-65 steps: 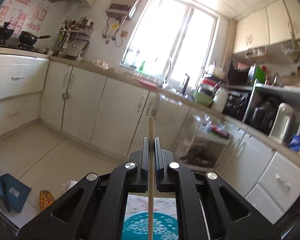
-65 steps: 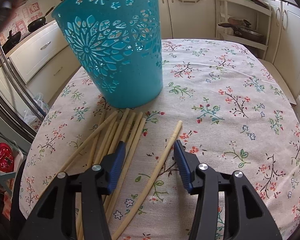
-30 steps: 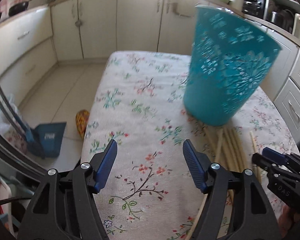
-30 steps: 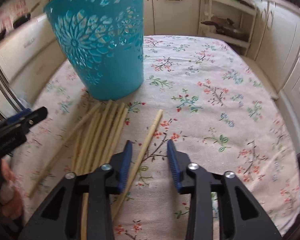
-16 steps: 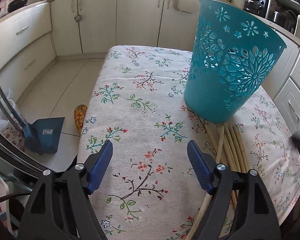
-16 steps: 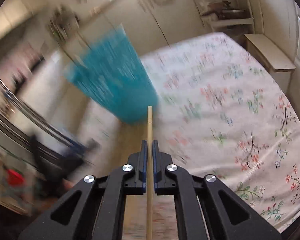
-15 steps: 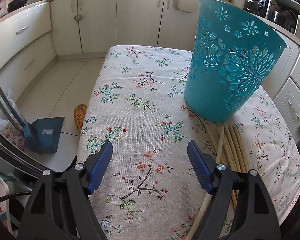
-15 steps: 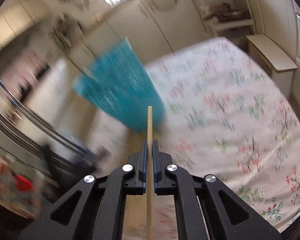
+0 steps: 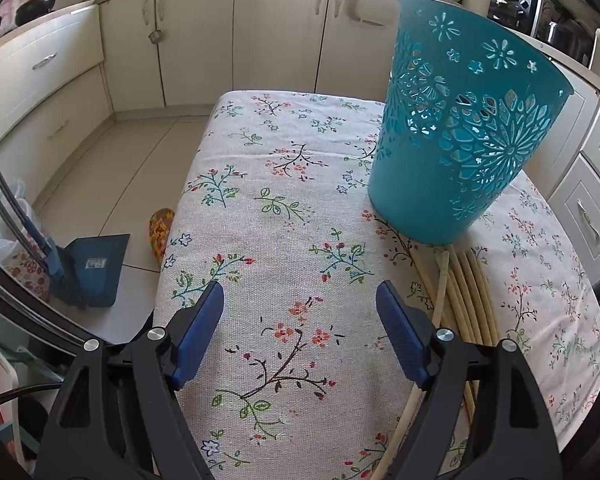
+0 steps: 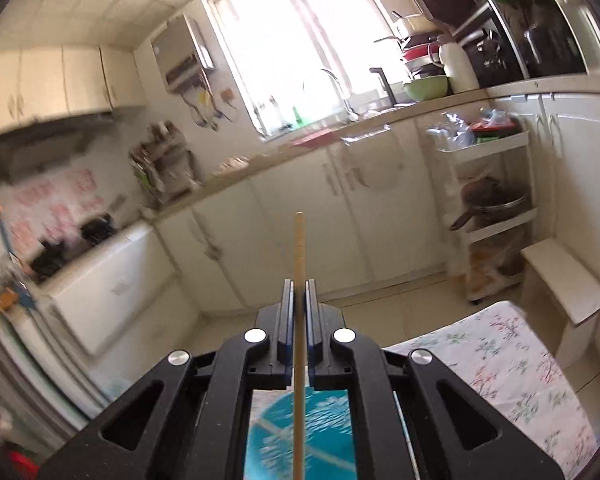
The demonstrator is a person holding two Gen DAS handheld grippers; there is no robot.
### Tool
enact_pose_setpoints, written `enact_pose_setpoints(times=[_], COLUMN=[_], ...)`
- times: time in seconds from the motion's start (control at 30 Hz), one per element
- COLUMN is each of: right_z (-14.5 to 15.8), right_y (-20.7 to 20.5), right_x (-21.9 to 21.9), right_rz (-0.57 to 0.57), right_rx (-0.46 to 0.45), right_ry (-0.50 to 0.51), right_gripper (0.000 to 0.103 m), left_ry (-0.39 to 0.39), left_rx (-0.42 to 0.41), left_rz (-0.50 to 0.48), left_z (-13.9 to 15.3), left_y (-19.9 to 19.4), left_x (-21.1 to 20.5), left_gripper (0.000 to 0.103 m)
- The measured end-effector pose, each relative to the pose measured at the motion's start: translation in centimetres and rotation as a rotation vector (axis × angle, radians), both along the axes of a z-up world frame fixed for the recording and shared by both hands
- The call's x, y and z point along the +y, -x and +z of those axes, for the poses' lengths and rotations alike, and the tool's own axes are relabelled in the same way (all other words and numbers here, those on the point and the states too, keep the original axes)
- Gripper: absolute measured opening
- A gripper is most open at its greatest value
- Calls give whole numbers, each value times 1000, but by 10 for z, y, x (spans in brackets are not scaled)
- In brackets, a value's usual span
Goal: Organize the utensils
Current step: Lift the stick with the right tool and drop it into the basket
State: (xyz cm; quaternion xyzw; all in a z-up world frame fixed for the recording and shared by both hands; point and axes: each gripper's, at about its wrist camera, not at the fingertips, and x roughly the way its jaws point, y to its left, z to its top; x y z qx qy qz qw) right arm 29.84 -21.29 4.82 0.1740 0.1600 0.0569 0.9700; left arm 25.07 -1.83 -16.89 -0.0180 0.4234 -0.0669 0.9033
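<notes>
Chopstick [image 10: 299, 264], light, stiff and slippery, is clamped mid-shaft by the right gripper [image 10: 299, 300] above the basket [image 10: 324, 436], while the left gripper [image 9: 300, 332] is held apart.

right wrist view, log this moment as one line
right claw: shut on wooden chopstick | over teal plastic basket | left claw: open

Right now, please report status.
Left hand-held gripper open, empty. Right hand-held gripper shut on chopstick, above teal basket. More chopsticks on table.
</notes>
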Motion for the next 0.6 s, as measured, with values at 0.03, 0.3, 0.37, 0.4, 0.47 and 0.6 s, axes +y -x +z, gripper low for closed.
enact_pose_setpoints(times=[0.03,0.3,0.37,0.4,0.47,0.6], right_z=[-11,-51,-47,-45,-42,-52], right_y=[-6,23,38,41,55,77], right_x=[2,2,-2,-4,-16,-34], right_rz=[-9,61,62,59,47,32], right_rx=[20,122,103,100,90,140], right_ry=[19,68,100,106,83,57], right_gripper=[6,10,18,18,19,23], left_ry=[-2,-4,-3,-4,-6,-8], left_rx=[-5,-12,-11,-8,-4,1], left_rz=[-2,-13,-10,-9,-7,-3], left_z=[1,1,1,1,0,0], left_y=[1,3,3,3,2,0], left_x=[0,-3,-3,-3,-3,-2], left_gripper=[75,76,76,76,76,77])
